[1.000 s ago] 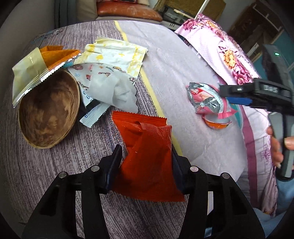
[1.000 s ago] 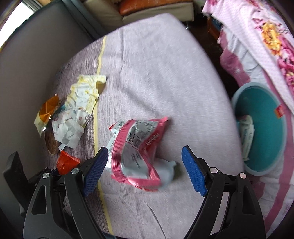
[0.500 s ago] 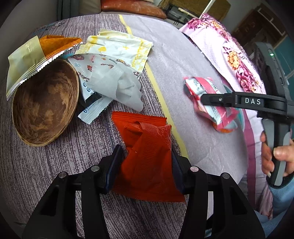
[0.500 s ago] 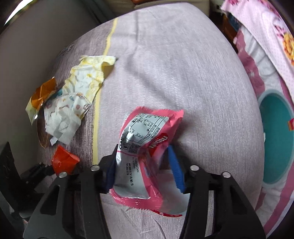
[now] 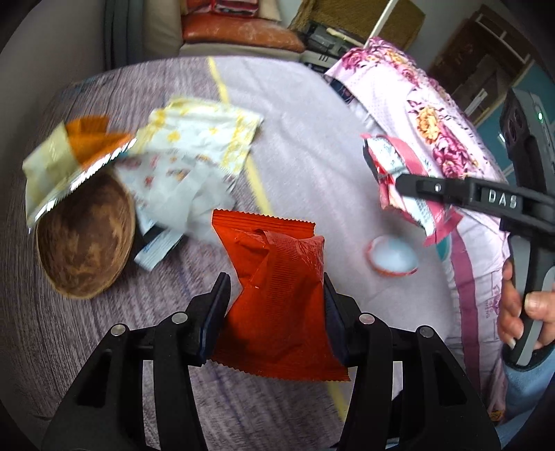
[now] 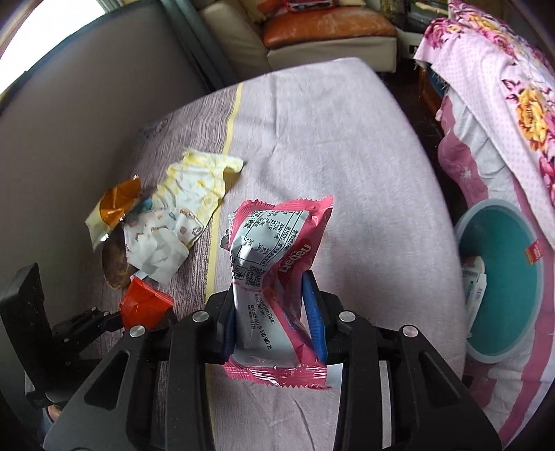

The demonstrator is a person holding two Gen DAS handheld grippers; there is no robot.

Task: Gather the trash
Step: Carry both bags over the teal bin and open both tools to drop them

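Observation:
My left gripper [image 5: 275, 305] is shut on a red snack wrapper [image 5: 277, 288] and holds it above the grey cloth surface. My right gripper [image 6: 274, 312] is shut on a pink and silver snack wrapper [image 6: 277, 263], lifted off the surface; this wrapper also shows in the left wrist view [image 5: 399, 180]. A small white and orange lid [image 5: 393, 256] lies where the pink wrapper lay. A teal bin [image 6: 499, 274] with some trash inside stands on the floor to the right.
A brown bowl [image 5: 83, 243] sits at the left. Around it lie a yellow-white wrapper [image 5: 204, 138], a white printed wrapper [image 5: 173, 187] and an orange-gold wrapper [image 5: 66, 156]. A pink floral cloth [image 6: 503, 104] hangs at the right. A sofa [image 6: 326, 27] stands behind.
My right gripper closed on the pink wrapper and lifted it, uncovering the small lid. My left gripper raised the red wrapper off the surface.

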